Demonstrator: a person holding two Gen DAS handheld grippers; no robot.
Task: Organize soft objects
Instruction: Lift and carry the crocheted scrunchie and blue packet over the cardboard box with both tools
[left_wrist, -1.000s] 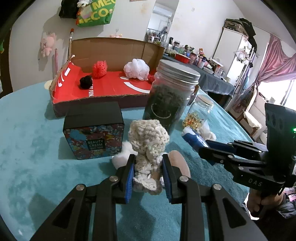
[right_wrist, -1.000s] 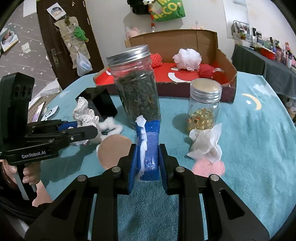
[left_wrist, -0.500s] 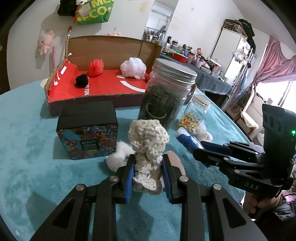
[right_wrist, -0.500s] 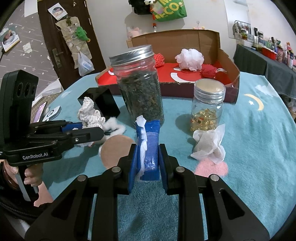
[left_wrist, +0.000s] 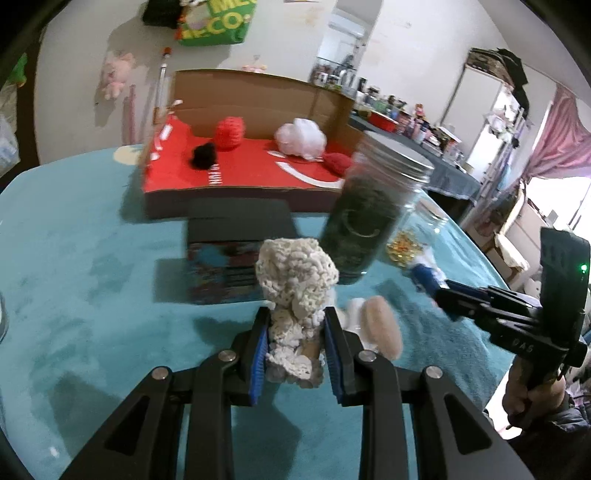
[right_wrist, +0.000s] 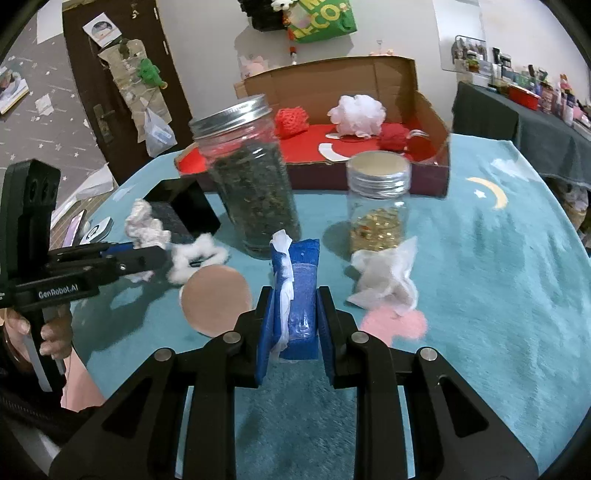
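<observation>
My left gripper (left_wrist: 295, 347) is shut on a cream crocheted piece (left_wrist: 295, 273), held above the teal tablecloth; the crocheted piece (right_wrist: 146, 225) and the left gripper (right_wrist: 147, 254) also show at the left of the right wrist view. My right gripper (right_wrist: 293, 314) is shut on a blue tissue packet (right_wrist: 297, 295) with a white tissue sticking out; the right gripper (left_wrist: 439, 291) shows at the right of the left wrist view. The cardboard box (left_wrist: 255, 184) with a red floor holds a red knit ball (left_wrist: 231, 133), a black pompom (left_wrist: 203, 155) and a white mesh puff (left_wrist: 301, 138).
A tall jar of dark leaves (right_wrist: 251, 177) and a small jar with golden bits (right_wrist: 378, 199) stand before the box. A black cream box (left_wrist: 236, 236), a cotton wad (right_wrist: 195, 254), a tan round pad (right_wrist: 216, 299) and a crumpled tissue (right_wrist: 388, 277) lie on the cloth (right_wrist: 498, 277).
The left gripper has shifted sideways with the crocheted piece; the box and jars now sit further right in its view. The right gripper has stayed nearly still.
</observation>
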